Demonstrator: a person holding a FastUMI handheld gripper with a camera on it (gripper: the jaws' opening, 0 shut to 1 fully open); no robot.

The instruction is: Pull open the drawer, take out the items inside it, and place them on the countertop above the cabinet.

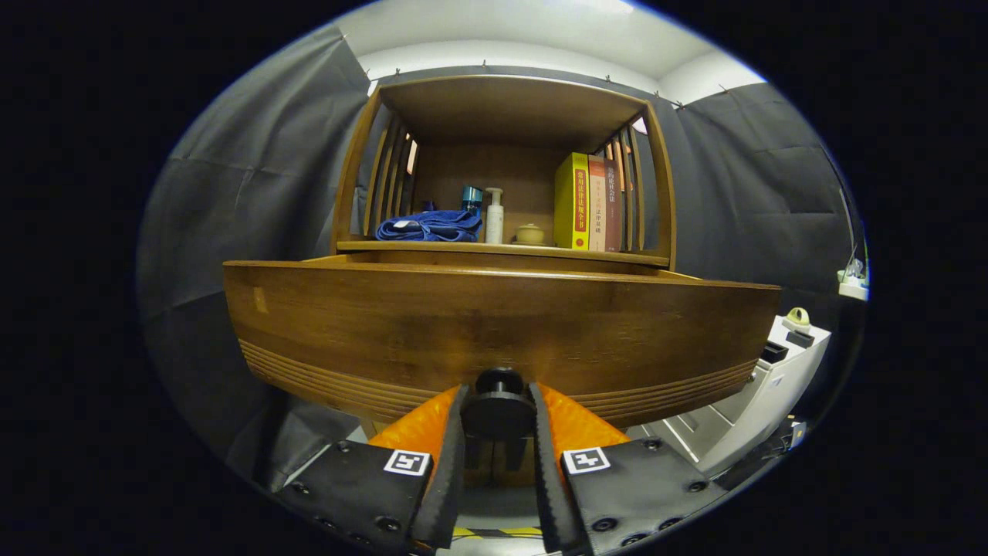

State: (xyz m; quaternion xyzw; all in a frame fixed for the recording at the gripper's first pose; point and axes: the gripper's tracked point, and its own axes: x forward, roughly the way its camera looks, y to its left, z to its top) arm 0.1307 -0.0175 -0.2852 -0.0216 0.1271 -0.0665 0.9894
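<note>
Both fingers (450, 463) of the gripper (498, 432) are clamped on the drawer (494, 340) knob (499, 408). Beyond them, the countertop (502, 249) is seen above the drawer.

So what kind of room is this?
Probably a made-up home corner inside a booth. A wooden cabinet holds books, a folded blue cloth and a pump bottle, with grey cloth walls behind. The gripper has its fingers closed on the drawer knob.
</note>
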